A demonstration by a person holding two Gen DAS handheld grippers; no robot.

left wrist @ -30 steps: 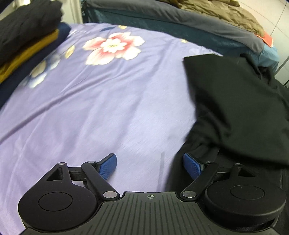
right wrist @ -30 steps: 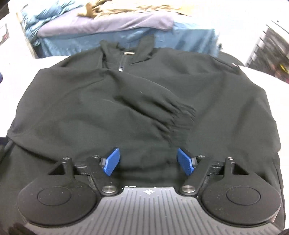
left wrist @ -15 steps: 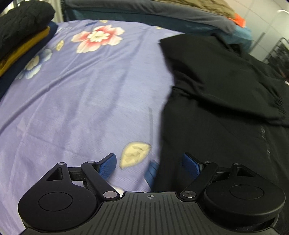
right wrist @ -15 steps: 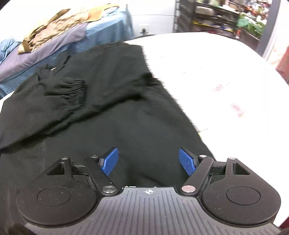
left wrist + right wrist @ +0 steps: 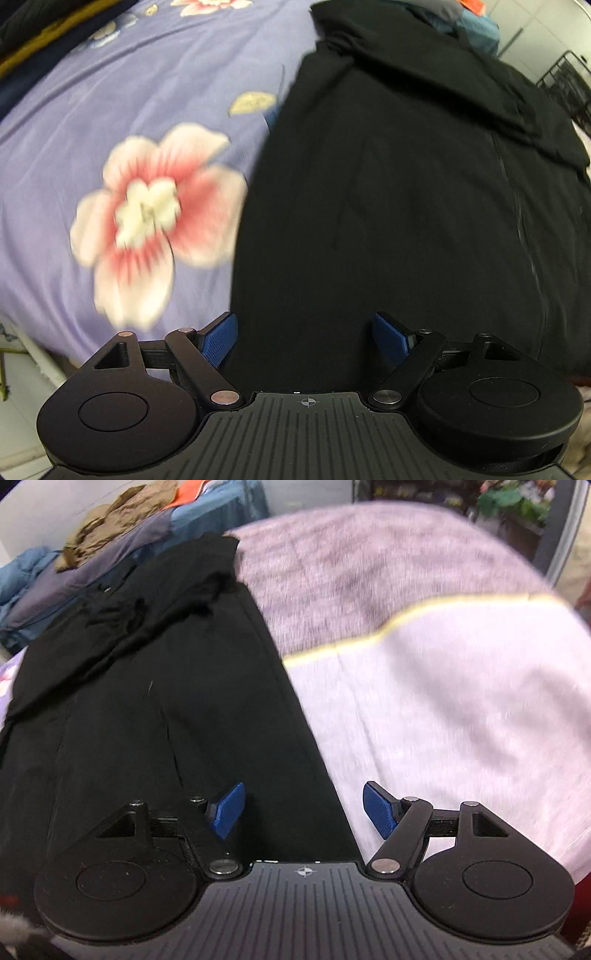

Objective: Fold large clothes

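We hold two grippers over one black garment, a zip-front piece laid flat on a bed covered by a lilac floral sheet. Left gripper: jaws spread wide, blue pads apart, nothing between them but the garment's near left edge lying below; whether the pads touch the cloth we cannot tell. Right gripper: jaws likewise released, the left pad over the black cloth, the right pad over the pale pink cover beside it, so that the garment's right edge runs up between the two pads. Garment, condition: both sleeves folded inward across the chest, the gathered cuff lying on the body in the right wrist view; a zip line runs down the front in the left wrist view; the body forms a long dark panel reaching from the grippers toward the far end of the bed. Sheet, pattern: a large pink and white flower just beside the garment's left edge, blurred, and a small yellow leaf further up the same edge. Other items: a stack of dark and mustard folded clothes at the far left; a heap of blue, grey and tan bedding beyond the garment's collar end.
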